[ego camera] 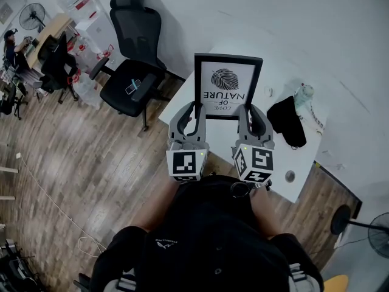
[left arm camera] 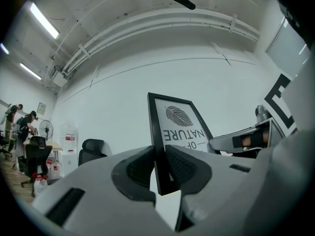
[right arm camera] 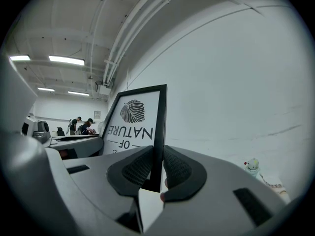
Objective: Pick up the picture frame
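In the head view, the picture frame stands upright over the white table, toward the table's left end, with its leaf print and upside-down lettering facing the person. The left gripper and the right gripper reach in from the table's near edge, one at each lower side of the frame. A dark bundle and a bottle lie on the table's right part. A black office chair stands just off the table's left end.

In the left gripper view, the jaws are clenched on the frame's black left border near its lower corner, pads pressing both faces.

In the right gripper view, the jaws are likewise clamped on the frame's right border. No view shows whether the frame's lower edge touches the table.
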### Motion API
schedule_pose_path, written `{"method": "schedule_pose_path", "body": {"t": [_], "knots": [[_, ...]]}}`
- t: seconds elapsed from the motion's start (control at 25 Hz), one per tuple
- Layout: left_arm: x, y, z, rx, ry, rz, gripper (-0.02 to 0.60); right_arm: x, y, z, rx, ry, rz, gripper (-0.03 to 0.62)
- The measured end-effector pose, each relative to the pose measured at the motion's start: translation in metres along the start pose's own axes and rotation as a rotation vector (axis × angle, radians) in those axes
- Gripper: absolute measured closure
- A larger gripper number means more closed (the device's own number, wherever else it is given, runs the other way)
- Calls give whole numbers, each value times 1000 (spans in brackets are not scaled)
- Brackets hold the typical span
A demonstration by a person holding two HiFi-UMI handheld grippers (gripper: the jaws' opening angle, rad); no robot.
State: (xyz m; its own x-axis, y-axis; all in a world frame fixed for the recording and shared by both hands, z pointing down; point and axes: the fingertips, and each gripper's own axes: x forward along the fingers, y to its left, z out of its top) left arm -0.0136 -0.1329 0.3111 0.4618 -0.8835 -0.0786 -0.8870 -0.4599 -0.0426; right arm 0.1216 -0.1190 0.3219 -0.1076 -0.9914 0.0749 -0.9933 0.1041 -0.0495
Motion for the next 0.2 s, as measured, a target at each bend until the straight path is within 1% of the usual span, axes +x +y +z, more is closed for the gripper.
{"method": "schedule_pose_path", "body": {"t": [0.2], "knots": [[-1,-7,-4,-6,9,-8,506,-4,-6,-5,8,12,-11,528]]}}
